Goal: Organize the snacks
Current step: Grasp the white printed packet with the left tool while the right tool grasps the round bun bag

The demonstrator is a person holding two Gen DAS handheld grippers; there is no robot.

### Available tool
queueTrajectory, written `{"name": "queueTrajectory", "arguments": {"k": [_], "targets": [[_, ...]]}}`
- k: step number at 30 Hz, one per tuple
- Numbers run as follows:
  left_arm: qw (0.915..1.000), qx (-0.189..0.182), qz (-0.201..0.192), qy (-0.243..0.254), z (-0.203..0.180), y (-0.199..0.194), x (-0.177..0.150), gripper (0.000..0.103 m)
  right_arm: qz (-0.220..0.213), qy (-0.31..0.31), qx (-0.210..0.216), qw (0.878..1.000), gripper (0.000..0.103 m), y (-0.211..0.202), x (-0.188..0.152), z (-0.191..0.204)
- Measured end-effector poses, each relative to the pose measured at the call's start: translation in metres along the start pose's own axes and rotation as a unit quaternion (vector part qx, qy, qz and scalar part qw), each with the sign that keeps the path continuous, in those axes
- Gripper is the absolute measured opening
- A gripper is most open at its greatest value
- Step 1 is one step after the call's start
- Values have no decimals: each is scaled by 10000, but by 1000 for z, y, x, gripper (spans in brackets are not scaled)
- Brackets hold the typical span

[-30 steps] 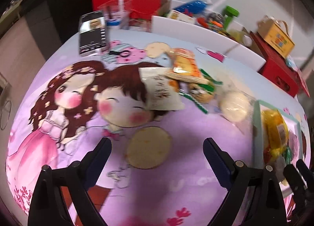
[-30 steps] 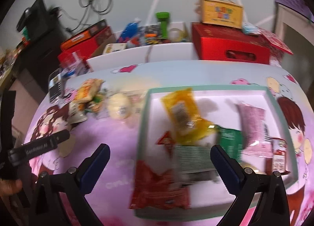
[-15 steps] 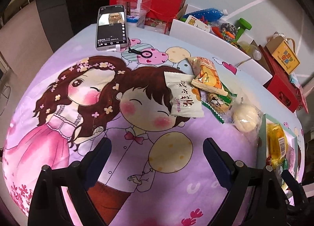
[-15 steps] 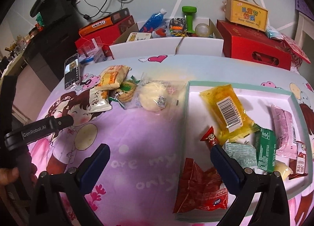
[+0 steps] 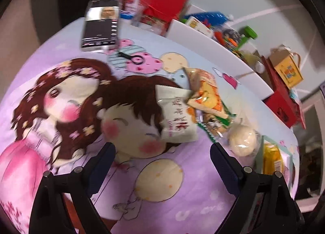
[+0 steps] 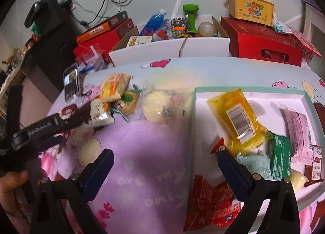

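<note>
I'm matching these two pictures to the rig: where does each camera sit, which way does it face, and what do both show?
Left wrist: on the left gripper, angled down at the purple cartoon tablecloth; its open black jaws show.
Right wrist: on the right gripper, angled down over the teal-rimmed white tray; open jaws, plus a hand holding the left gripper.
Shared: white printed snack packet, round pale bun in clear wrap, black smartphone.

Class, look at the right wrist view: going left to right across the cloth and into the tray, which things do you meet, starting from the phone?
Phone → white snack packet → round pale bun in clear wrap → tray rim → yellow packet with barcode → pink packet.
</note>
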State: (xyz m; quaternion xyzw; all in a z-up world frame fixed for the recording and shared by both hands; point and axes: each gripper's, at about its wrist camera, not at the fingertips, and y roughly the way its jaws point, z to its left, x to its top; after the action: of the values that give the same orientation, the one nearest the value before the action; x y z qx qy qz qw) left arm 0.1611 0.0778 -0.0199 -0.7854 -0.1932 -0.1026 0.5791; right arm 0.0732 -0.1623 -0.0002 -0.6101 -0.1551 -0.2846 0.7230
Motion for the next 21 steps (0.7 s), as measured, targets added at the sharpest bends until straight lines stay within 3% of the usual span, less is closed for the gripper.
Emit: {"name": "queueTrajectory", "arguments": {"k": [11,16,21], "targets": [[9971,18,544,529,-24,28,39,94,296,102,150,9994,103,25,73,17],[9958,69,692,596,-28,45,49,94,799,261,208,9962,96,61,84,20],[9950,60,775,624,-28,57,52,89,1022,178,-34,9946,94,87,88,23]]}}
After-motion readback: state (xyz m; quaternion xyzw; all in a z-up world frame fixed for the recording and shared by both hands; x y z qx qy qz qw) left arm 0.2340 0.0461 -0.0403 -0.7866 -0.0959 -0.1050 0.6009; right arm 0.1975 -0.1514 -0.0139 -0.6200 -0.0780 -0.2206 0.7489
